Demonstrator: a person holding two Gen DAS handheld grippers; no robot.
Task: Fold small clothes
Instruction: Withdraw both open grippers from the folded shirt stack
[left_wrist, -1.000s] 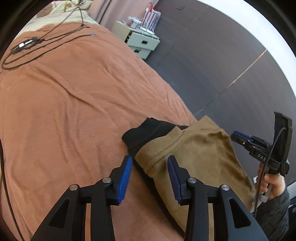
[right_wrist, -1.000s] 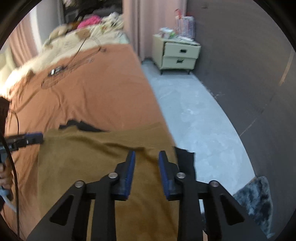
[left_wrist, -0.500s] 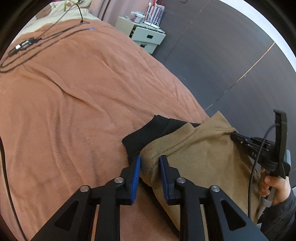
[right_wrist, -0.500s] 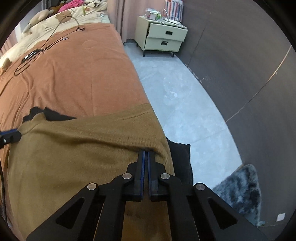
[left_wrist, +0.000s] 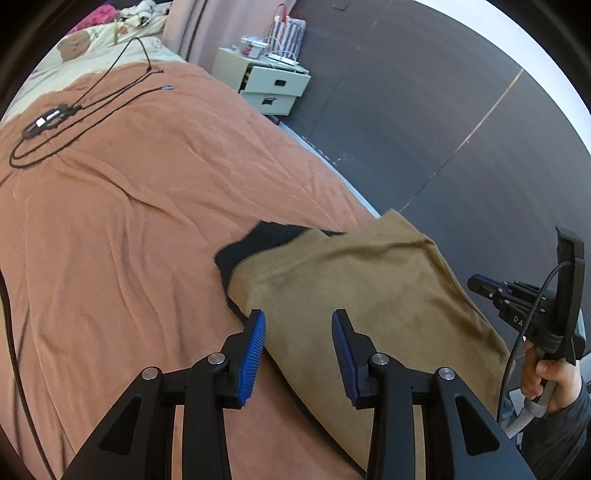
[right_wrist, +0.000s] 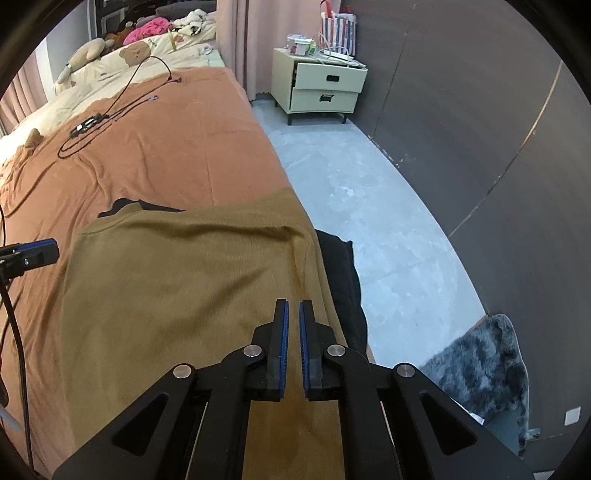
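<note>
Hovering nearest the lens in the left wrist view, the left gripper (left_wrist: 298, 332) has its jaws opening, blue pads moderately apart with nothing pinched between them, poised above the near left edge of the tan garment (left_wrist: 354, 291). That garment is the landmark: it lies spread flat at the right-hand edge of the rust-coloured blanket (left_wrist: 110, 221), on top of a black garment (left_wrist: 255, 243) that peeks out beyond its far left corner and, in the right wrist view, spills past its right side toward the floor (right_wrist: 369, 221). Above the tan garment's right portion, the right gripper (right_wrist: 291, 325) has its jaws drawn almost together, only a thin slit between the pads, and no cloth caught in them. Farther beyond the garment, black cables (left_wrist: 74, 110) lie on the blanket, and a pale nightstand (right_wrist: 321, 85) stands off the bed's far corner. Risk from here, as I judge it: a pinch at the tan garment's edge could grab the black layer too, dragging both, or the overhanging black cloth could slide to the floor.
</note>
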